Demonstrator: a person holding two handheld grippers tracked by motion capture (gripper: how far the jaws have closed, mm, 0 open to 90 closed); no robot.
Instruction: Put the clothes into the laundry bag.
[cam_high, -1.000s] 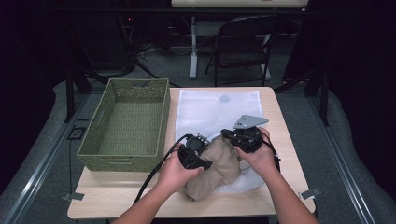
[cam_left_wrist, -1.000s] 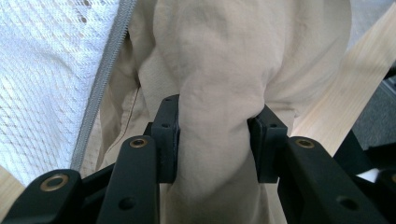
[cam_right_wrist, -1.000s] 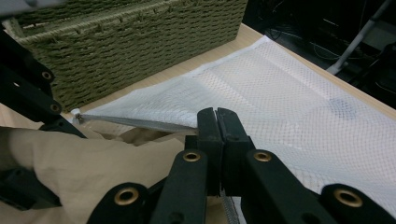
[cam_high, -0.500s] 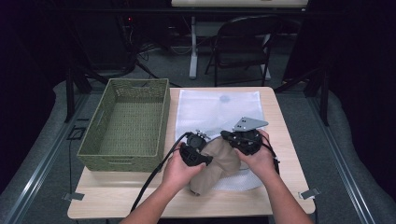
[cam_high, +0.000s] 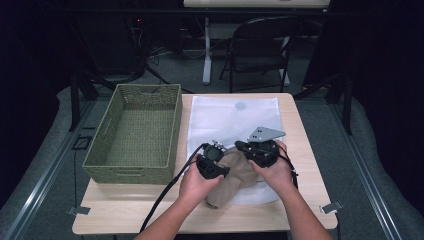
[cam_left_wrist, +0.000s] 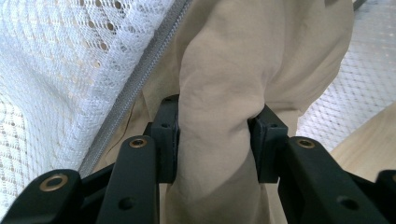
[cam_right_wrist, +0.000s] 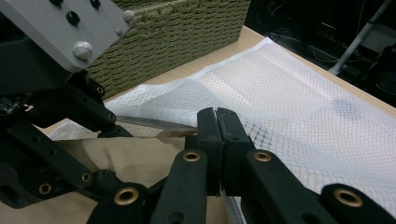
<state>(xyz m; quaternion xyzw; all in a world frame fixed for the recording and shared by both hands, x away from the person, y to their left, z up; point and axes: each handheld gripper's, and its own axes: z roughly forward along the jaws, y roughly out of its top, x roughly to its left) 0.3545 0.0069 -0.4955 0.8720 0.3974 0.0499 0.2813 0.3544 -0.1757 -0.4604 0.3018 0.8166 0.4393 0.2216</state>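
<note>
A white mesh laundry bag lies flat on the wooden table. At its near end sits a bunched tan cloth. My left gripper is shut on a thick fold of that tan cloth, with the mesh bag and its grey zipper just to the left of my left gripper. My right gripper is shut on the bag's near edge by the zipper. In the right gripper view, my right gripper lifts the mesh bag slightly above the tan cloth.
A green woven basket stands on the left half of the table, close beside the bag, and its wall rises behind the bag. A folding chair stands beyond the far edge. Bare wood shows along the near edge.
The tan cloth has bunched narrower and shifted slightly toward the bag's mouth. Both hands have edged a little forward and hold their grips.
</note>
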